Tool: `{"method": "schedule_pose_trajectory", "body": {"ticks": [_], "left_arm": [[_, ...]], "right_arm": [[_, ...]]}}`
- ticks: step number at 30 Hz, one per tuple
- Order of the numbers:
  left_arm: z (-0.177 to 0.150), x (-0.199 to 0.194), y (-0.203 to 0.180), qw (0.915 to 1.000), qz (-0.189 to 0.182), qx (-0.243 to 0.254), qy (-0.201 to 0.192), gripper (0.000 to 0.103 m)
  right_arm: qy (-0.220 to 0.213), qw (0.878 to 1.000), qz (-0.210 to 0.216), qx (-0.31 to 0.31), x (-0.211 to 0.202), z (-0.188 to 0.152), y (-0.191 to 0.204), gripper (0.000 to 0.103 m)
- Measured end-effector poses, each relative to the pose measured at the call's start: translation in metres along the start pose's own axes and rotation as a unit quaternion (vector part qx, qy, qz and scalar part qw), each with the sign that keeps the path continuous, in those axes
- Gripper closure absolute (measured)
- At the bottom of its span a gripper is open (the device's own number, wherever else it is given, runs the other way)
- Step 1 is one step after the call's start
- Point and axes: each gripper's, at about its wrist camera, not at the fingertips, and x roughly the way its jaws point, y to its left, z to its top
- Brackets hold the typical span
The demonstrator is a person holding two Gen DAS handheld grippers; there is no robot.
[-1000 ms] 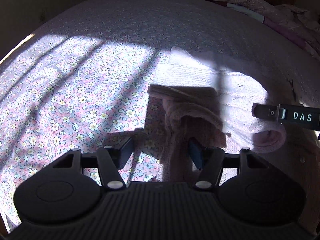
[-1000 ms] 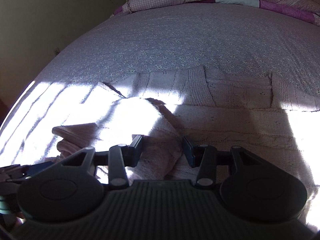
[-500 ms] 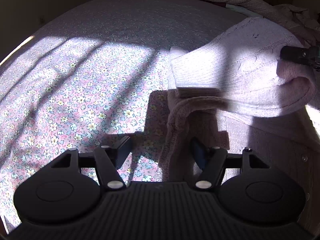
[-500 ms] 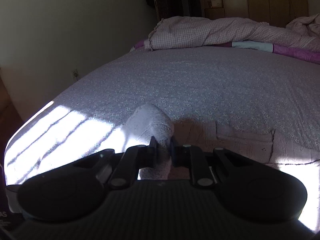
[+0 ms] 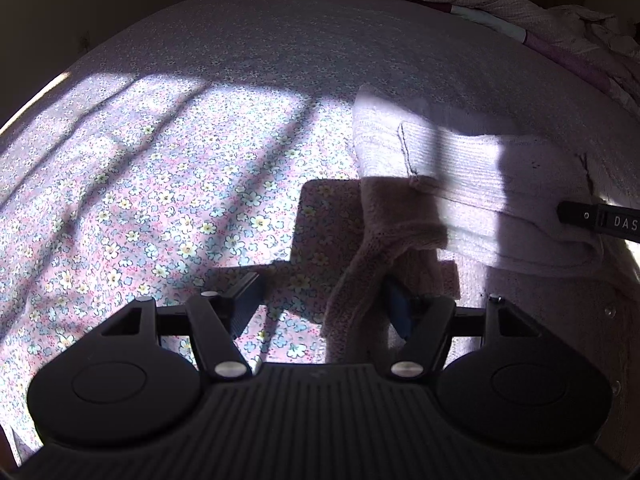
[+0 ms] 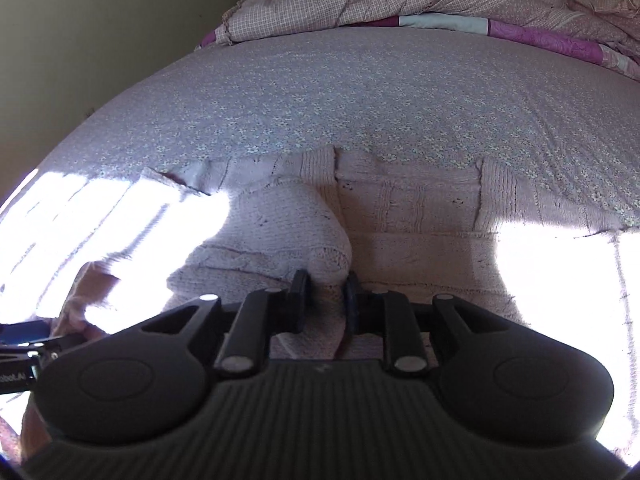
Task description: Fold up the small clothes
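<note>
A pale pink knitted sweater point(image 6: 408, 216) lies spread on the flowered bedsheet point(image 5: 160, 180). Its left part point(image 6: 280, 224) is folded over onto the body. My right gripper point(image 6: 325, 284) sits low at the edge of that fold. Its jaws are opening, a narrow gap apart, and the fold's rim is just between the tips without being squeezed. The left wrist view shows the same sweater point(image 5: 480, 184), with one right finger point(image 5: 600, 222) resting on it. My left gripper point(image 5: 320, 286) stands open over the sheet. A darker pink sleeve end point(image 5: 384, 240) trails down beside its right finger.
A rumpled checked quilt point(image 6: 360, 0) with a purple and pale blue band is heaped along the far end of the bed. A pale wall point(image 6: 100, 40) runs along the left. Sun patches and dark shadows cross the sheet.
The right gripper pinched the sweater's left part, lifted it up and over, then set it down on the body and loosened its jaws. The left gripper stayed put.
</note>
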Motion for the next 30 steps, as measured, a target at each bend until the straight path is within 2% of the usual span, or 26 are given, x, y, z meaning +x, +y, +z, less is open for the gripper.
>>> {"method": "schedule_pose_trajectory", "body": {"ticks": [3, 5, 7, 9, 14, 20, 26, 30], "left_arm": [[0.001, -0.005, 0.006, 0.9999, -0.005, -0.01, 0.007, 0.031], [0.001, -0.007, 0.01, 0.9997, -0.01, -0.019, 0.014, 0.031], [0.001, -0.008, 0.013, 0.9994, -0.014, -0.026, 0.017, 0.031], [0.001, -0.008, 0.016, 0.9992, -0.016, -0.031, 0.019, 0.031], [-0.001, -0.007, 0.014, 0.9995, -0.013, -0.021, 0.018, 0.03], [-0.001, -0.006, 0.013, 0.9997, -0.015, -0.016, 0.015, 0.03], [-0.002, -0.005, 0.014, 0.9995, -0.019, -0.021, 0.013, 0.03], [-0.003, -0.004, 0.014, 0.9997, -0.019, -0.015, 0.011, 0.028]], "right_arm": [[-0.02, 1.0, 0.001, -0.013, -0.016, 0.006, 0.012, 0.073], [-0.033, 0.999, 0.019, -0.027, -0.025, 0.009, 0.023, 0.059], [-0.037, 0.998, 0.039, -0.042, -0.029, 0.009, 0.037, 0.051], [-0.036, 0.996, 0.059, -0.064, -0.028, 0.009, 0.055, 0.051], [-0.032, 0.991, 0.07, -0.107, -0.02, 0.003, 0.094, 0.053], [-0.048, 0.989, 0.046, -0.131, -0.022, 0.0, 0.11, 0.053], [-0.02, 0.985, 0.096, -0.142, -0.015, 0.003, 0.117, 0.053], [0.006, 0.985, 0.1, -0.139, 0.003, 0.001, 0.125, 0.053]]}}
